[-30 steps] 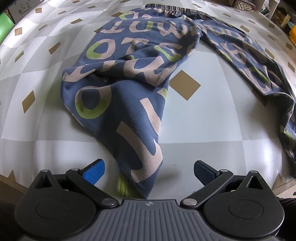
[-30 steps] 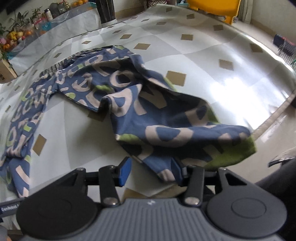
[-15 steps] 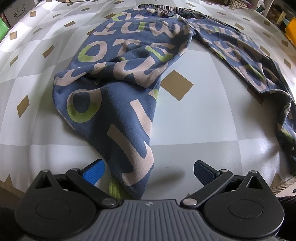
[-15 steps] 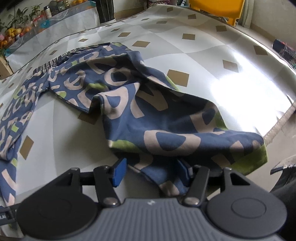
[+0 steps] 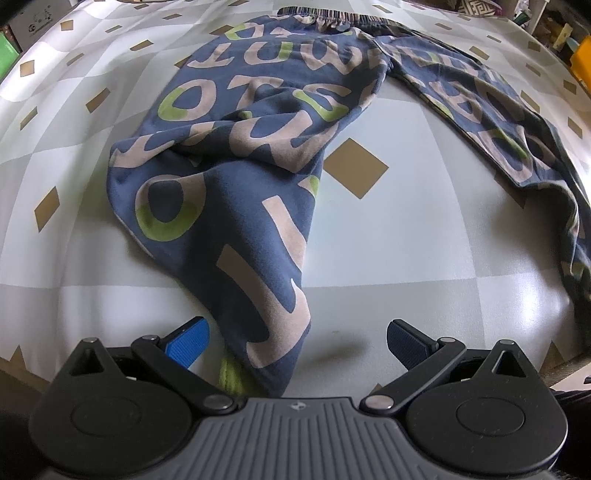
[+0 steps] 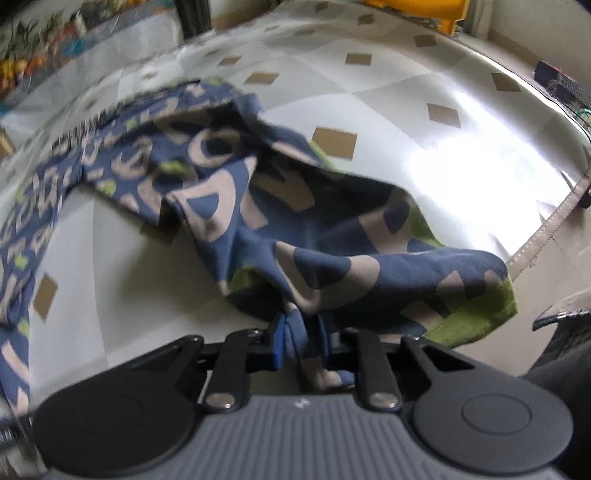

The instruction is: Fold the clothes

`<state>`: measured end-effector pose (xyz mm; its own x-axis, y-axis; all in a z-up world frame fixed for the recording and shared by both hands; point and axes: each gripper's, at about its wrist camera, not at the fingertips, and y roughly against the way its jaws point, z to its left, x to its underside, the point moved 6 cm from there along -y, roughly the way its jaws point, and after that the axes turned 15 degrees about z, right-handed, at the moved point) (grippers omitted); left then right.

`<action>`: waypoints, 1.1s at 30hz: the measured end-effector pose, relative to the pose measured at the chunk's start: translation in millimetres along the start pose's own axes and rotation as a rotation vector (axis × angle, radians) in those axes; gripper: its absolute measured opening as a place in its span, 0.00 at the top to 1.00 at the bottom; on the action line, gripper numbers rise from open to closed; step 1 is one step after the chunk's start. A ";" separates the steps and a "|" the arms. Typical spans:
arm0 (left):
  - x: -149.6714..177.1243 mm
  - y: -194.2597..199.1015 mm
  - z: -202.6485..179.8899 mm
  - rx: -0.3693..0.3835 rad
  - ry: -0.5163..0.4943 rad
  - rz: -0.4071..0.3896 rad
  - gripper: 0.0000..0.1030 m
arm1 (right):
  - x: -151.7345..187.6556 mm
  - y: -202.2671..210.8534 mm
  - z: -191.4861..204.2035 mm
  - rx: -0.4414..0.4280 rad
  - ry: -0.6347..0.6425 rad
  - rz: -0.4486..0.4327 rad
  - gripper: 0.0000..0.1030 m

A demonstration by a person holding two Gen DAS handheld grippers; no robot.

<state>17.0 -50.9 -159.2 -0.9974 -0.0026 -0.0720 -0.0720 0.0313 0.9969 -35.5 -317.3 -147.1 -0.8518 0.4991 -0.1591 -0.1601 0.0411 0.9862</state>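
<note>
Navy trousers [image 5: 258,155] printed with large beige and green letters lie spread on a checked cloth, waistband at the far end. In the left wrist view my left gripper [image 5: 297,341] stands open over the near leg's hem, whose green lining [image 5: 231,376] peeks out between the fingers; the pads are apart from the fabric. In the right wrist view the other trouser leg [image 6: 295,229] is bunched up, its green cuff [image 6: 476,317] at the right. My right gripper [image 6: 301,338] has its jaws closing, and both pads press on a fold of that leg's hem.
The tablecloth [image 5: 388,236] is pale grey and white checks with small brown diamonds. Its front edge [image 6: 546,236] runs at the right of the right wrist view. A yellow object [image 6: 410,7] and cluttered shelves stand beyond the far side.
The right gripper's jaws have closed from wide apart onto the trouser leg's hem, and that view is now blurred. The left gripper has stayed open over its hem.
</note>
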 end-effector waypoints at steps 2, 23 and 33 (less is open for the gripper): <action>0.7 0.9 1.3 0.002 0.005 0.000 0.00 | 4.3 1.8 -0.9 -0.007 0.010 0.040 0.84; 1.6 8.4 1.7 -0.007 -0.003 -0.025 0.00 | -12.0 32.3 17.9 -0.112 0.054 -0.116 0.63; -1.0 9.3 -0.7 -0.011 -0.008 -0.044 0.00 | -25.2 3.4 24.2 -0.064 0.080 -0.135 0.56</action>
<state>17.3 -51.3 -149.8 -0.9933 0.0039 -0.1157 -0.1156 0.0205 0.9931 -2.5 -308.7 -138.7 -0.8568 0.4222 -0.2960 -0.3055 0.0467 0.9510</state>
